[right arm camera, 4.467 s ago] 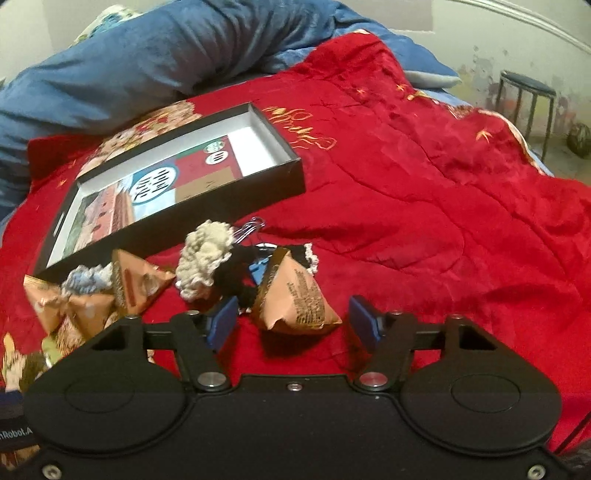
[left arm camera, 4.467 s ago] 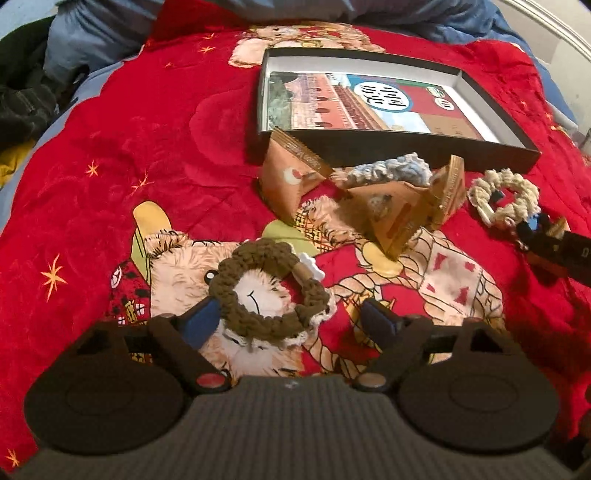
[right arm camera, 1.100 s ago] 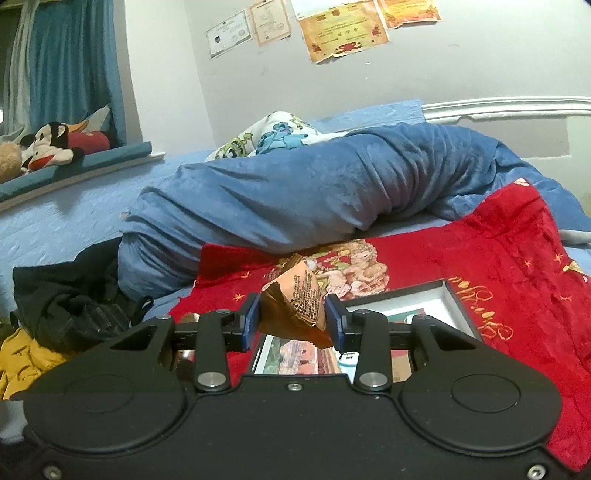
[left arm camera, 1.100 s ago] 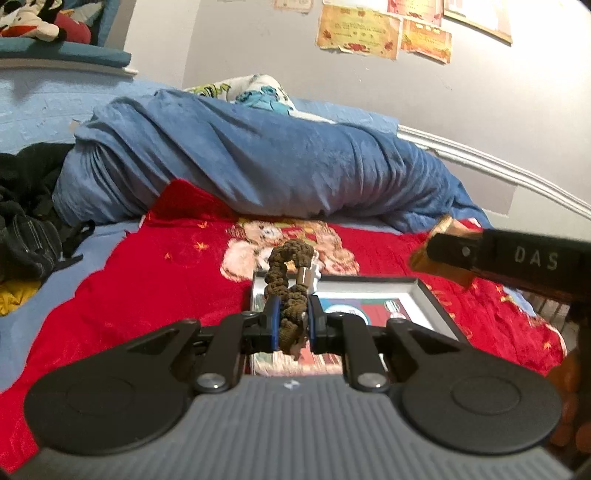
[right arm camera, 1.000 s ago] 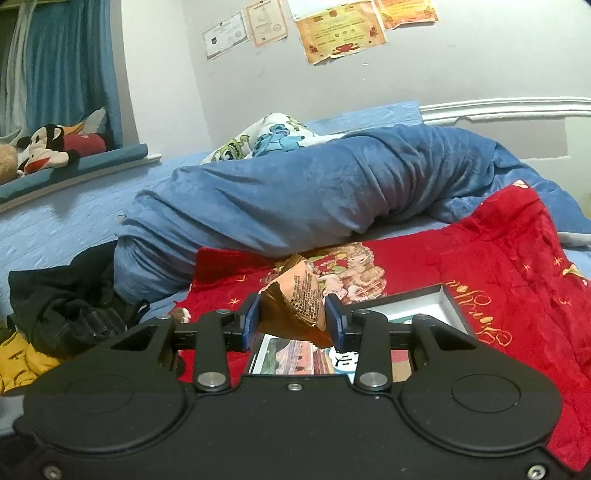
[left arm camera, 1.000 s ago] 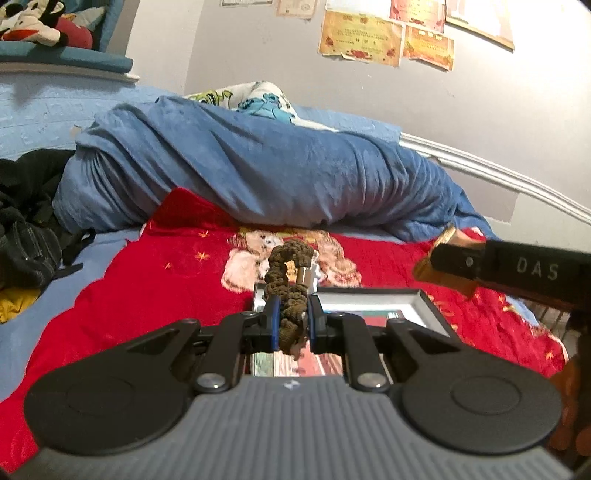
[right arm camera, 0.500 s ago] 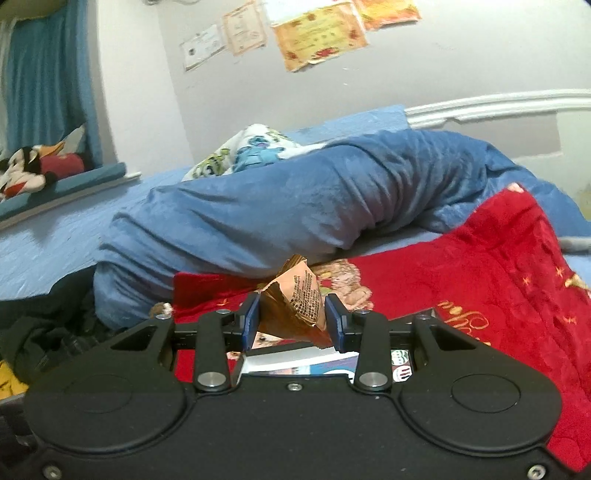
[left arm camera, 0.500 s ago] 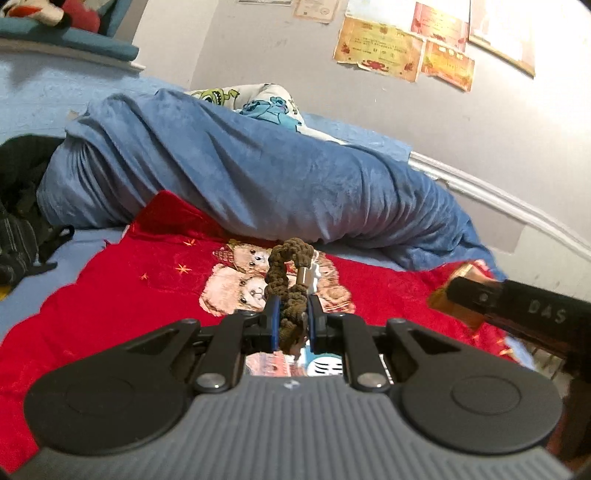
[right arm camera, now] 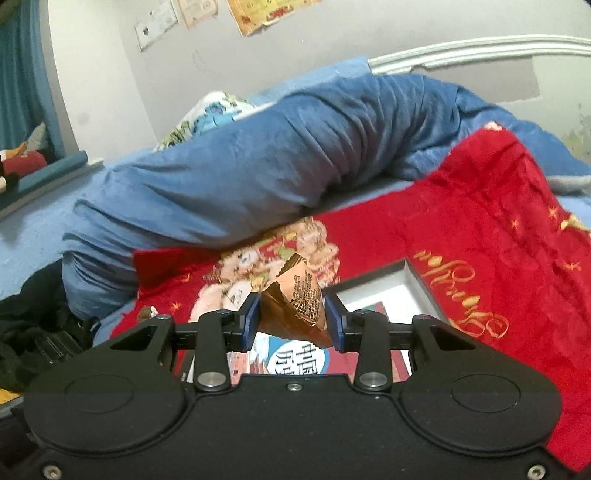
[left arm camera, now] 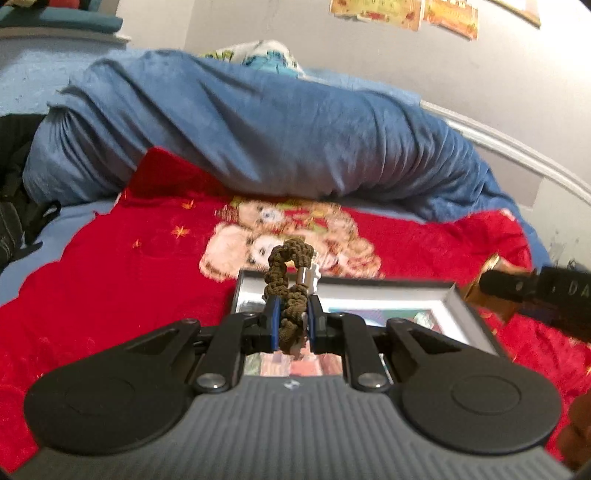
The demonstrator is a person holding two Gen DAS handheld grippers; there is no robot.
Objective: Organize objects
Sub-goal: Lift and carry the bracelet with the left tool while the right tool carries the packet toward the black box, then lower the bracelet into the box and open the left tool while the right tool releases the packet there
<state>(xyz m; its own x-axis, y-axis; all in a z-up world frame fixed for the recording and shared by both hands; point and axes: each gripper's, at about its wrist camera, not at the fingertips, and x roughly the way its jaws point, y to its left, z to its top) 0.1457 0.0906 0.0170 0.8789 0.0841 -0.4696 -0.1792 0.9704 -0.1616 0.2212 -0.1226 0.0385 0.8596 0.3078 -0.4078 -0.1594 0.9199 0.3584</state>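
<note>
My left gripper (left arm camera: 291, 323) is shut on an olive-brown braided rope ring (left arm camera: 290, 280) that stands up between its blue pads, above the near part of the black box (left arm camera: 388, 291) with a white inner rim and a printed picture on its floor. My right gripper (right arm camera: 293, 325) is shut on a brown triangular paper packet (right arm camera: 299, 299) with black print, held above the same box (right arm camera: 417, 280). At the right edge of the left wrist view the right gripper (left arm camera: 517, 291) shows with the packet's brown corner.
The box lies on a red blanket (left arm camera: 129, 266) with a bear print. A rolled blue duvet (left arm camera: 277, 129) runs behind it. Dark clothes (right arm camera: 33, 332) are heaped at the left. A grey wall with paper certificates (right arm camera: 266, 11) stands behind the bed.
Both grippers have come forward and down toward the box, which now shows larger and lower between their fingers. The rope ring and the packet stay gripped as before.
</note>
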